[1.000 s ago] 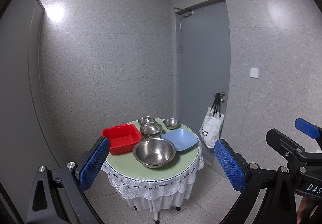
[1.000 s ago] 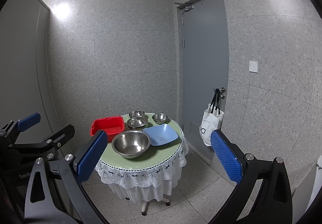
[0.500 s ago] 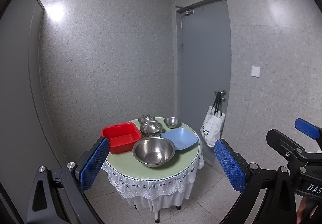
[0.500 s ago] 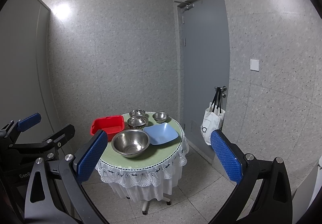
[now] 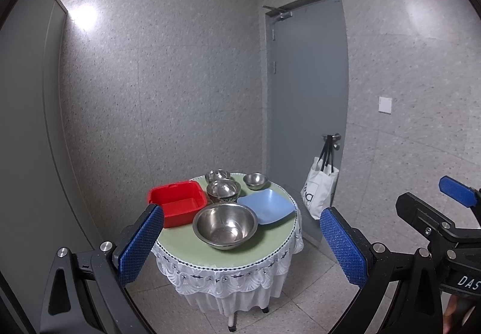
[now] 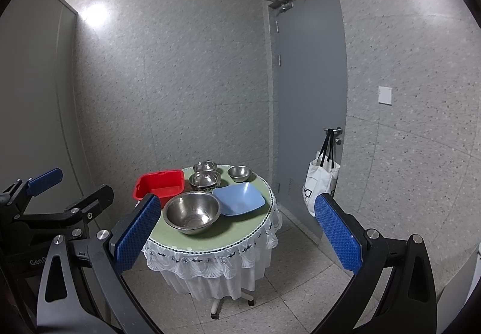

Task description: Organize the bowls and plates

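A small round table [image 5: 192,247] [image 6: 168,236] with a green top and white lace skirt stands ahead. On it sit a large steel bowl [image 5: 225,225] [image 6: 193,212], a blue square plate [image 5: 266,206] [image 6: 239,198], a red tub [image 5: 177,203] [image 6: 159,185], a stack of steel bowls [image 5: 224,189] [image 6: 206,180] and two small steel bowls [image 5: 255,180] [image 5: 218,175]. My left gripper [image 5: 240,247] is open and empty, well short of the table. My right gripper [image 6: 237,235] is open and empty too, also short of it.
A grey door [image 5: 306,99] is at the right, with a white tote bag [image 5: 320,191] [image 6: 320,183] hanging from its handle. Speckled walls close in behind the table. Grey tiled floor [image 5: 300,310] surrounds the table.
Both views have tilted up slightly, so the table sits a little lower in frame. Nothing on the table has moved and both grippers stay open.
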### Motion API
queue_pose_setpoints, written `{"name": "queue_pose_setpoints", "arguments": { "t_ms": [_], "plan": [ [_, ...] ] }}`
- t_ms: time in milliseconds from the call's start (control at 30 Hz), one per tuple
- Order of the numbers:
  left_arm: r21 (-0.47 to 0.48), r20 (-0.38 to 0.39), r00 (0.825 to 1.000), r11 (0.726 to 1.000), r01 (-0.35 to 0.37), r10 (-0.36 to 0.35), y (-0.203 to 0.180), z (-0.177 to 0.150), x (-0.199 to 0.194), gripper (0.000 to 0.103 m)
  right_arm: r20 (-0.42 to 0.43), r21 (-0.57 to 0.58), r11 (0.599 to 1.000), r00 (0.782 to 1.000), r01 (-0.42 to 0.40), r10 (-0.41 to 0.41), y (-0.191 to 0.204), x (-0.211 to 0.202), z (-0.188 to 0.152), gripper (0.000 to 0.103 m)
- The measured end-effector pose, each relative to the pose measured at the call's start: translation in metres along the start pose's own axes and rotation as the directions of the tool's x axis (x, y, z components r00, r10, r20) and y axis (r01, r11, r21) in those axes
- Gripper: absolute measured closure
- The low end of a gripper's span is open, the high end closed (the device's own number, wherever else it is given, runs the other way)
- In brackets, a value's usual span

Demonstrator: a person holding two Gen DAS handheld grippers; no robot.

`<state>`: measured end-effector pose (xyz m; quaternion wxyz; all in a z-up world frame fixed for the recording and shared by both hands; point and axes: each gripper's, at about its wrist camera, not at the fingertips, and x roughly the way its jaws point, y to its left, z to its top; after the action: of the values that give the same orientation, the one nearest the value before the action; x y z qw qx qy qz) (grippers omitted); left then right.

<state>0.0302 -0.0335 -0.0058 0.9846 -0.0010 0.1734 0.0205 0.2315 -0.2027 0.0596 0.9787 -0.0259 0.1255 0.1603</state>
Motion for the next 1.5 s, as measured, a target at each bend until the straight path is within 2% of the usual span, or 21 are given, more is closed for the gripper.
{"name": "queue_pose_setpoints", "arguments": {
  "t_ms": [333,533,833,1033,1133,1267,1367,1433,1500],
  "plan": [
    [-0.005,-0.028,0.999,1.0,-0.026,0.025,-0.011,0.0,0.022,0.001,-0.02,-0.004,0.999,0.999,-0.037,0.037,-0.018,0.026,-0.002,0.0],
    [-0.004,-0.057,0.998,0.999,-0.036,0.036,-0.01,0.007,0.049,0.001,-0.048,0.008,0.998,0.997,-0.058,0.058,-0.023,0.055,-0.002,0.0],
    [-0.026,-0.139,0.989,0.998,-0.05,0.046,0.028,0.022,0.137,0.001,-0.117,0.048,0.997,0.991,-0.052,0.058,-0.015,0.136,-0.007,0.0],
    [-0.041,-0.223,0.975,0.999,-0.018,0.008,0.08,0.034,0.232,0.001,-0.174,0.055,0.998,0.984,-0.014,0.023,0.006,0.212,-0.011,0.0],
    [-0.058,-0.281,0.959,0.998,0.006,-0.022,0.112,0.044,0.289,0.001,-0.215,0.063,0.998,0.977,0.011,0.003,0.017,0.251,-0.016,0.0],
    [-0.047,-0.353,0.935,0.999,0.005,-0.021,0.154,0.05,0.363,0.001,-0.297,0.084,0.995,0.954,0.059,-0.032,0.033,0.315,-0.029,0.0],
    [-0.073,-0.445,0.894,0.997,0.018,-0.049,0.181,0.041,0.421,0.001,-0.359,0.093,0.992,0.932,0.082,-0.043,0.039,0.353,-0.045,0.0],
    [-0.065,-0.481,0.875,0.998,0.014,-0.044,0.188,0.034,0.446,0.001,-0.398,0.102,0.99,0.916,0.092,-0.044,0.043,0.374,-0.059,0.0],
    [-0.031,-0.538,0.842,0.999,0.012,-0.027,0.191,0.024,0.475,0.001,-0.458,0.11,0.988,0.888,0.108,-0.046,0.046,0.397,-0.076,0.0]
  ]
}}
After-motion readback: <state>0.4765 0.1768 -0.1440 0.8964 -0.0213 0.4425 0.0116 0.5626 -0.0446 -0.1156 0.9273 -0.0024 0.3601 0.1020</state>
